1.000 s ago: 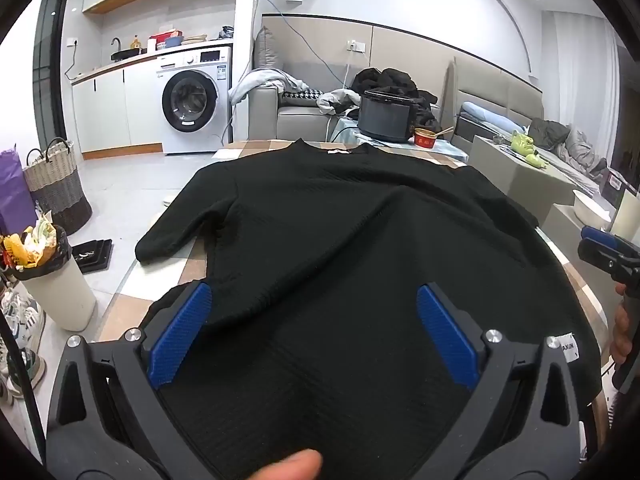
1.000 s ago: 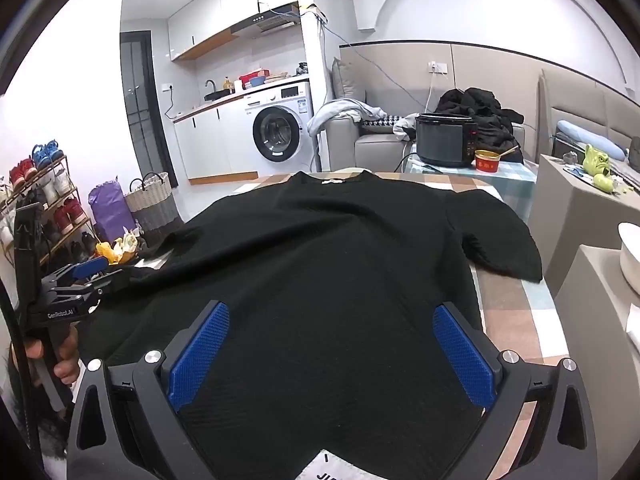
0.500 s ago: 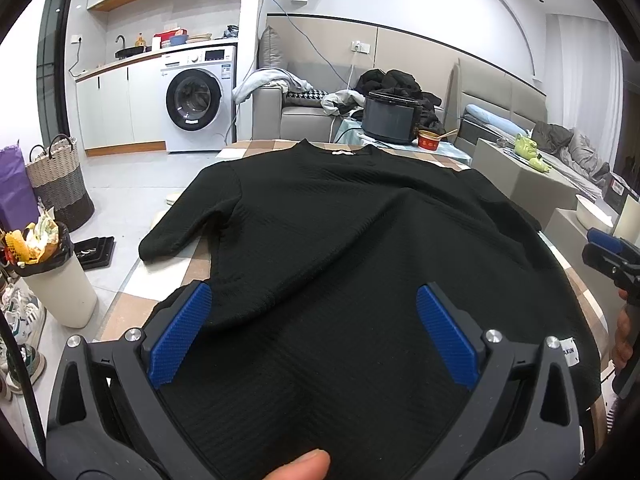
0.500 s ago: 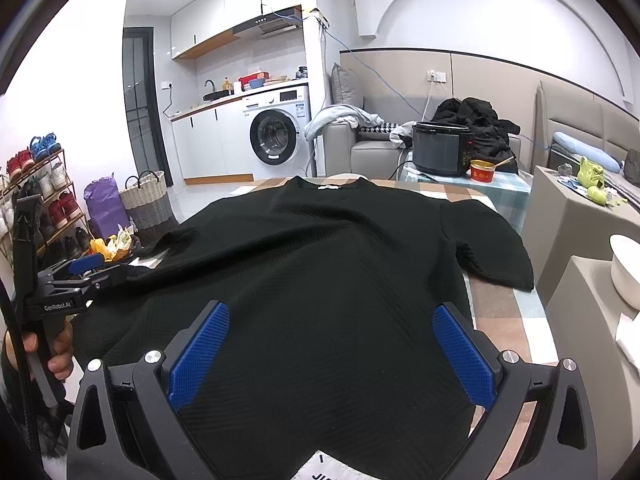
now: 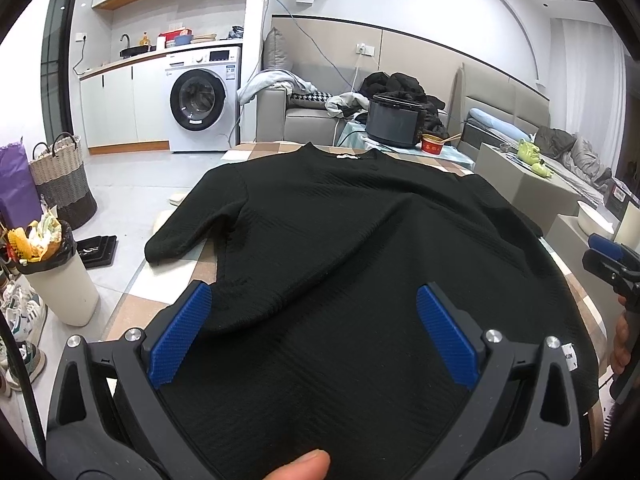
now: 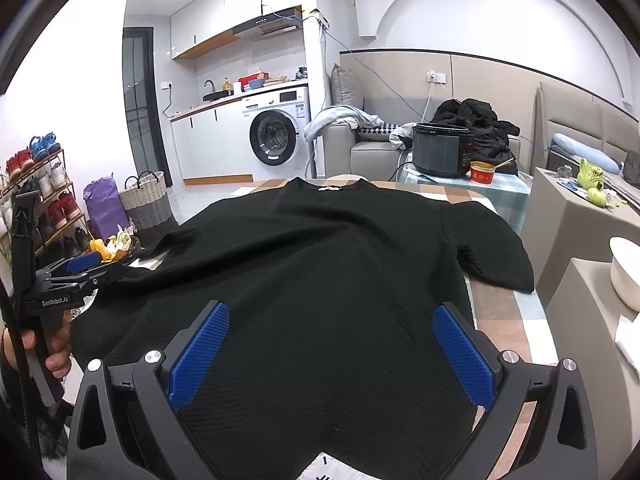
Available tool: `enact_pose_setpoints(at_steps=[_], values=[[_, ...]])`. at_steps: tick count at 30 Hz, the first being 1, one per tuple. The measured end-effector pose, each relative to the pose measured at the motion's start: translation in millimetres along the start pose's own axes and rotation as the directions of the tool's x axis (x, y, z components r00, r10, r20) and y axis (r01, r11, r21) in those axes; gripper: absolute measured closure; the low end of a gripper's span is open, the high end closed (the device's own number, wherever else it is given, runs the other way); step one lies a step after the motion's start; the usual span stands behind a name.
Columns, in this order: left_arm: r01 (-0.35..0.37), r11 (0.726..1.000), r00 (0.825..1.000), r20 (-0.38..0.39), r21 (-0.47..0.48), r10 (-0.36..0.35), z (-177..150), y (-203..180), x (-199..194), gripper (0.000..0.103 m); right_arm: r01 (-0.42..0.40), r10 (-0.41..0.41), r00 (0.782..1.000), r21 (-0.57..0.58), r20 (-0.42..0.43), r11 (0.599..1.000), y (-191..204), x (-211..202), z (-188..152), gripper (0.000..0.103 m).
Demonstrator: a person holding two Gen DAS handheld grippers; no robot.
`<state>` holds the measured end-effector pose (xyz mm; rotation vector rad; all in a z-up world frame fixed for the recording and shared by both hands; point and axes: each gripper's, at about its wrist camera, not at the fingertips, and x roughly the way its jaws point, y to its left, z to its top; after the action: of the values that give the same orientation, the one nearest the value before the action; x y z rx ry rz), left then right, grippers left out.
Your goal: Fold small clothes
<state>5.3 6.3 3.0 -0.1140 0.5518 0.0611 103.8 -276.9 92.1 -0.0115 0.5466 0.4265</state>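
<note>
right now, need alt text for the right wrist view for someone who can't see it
A black short-sleeved top lies spread flat on a checked table, collar at the far end, seen between the open blue fingers of the right gripper. The left gripper hovers at its left edge; a washing machine stands behind.

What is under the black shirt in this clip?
A checked tablecloth shows beside the black shirt, by its left sleeve and at the far edge. The shirt covers the rest of the surface, so anything under it is hidden.
</note>
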Motion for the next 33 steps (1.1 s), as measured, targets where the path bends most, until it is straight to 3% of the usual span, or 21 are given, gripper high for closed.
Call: enact_pose_setpoints(at_steps=[33], values=[[-0.005,1.0,1.0,0.006,0.006,0.005,0.8,-0.2,-4.6,0.001,0.019,-0.02,1.0,0.047,0.01,0.999,-8.8,-7.5,1.5,0.0]])
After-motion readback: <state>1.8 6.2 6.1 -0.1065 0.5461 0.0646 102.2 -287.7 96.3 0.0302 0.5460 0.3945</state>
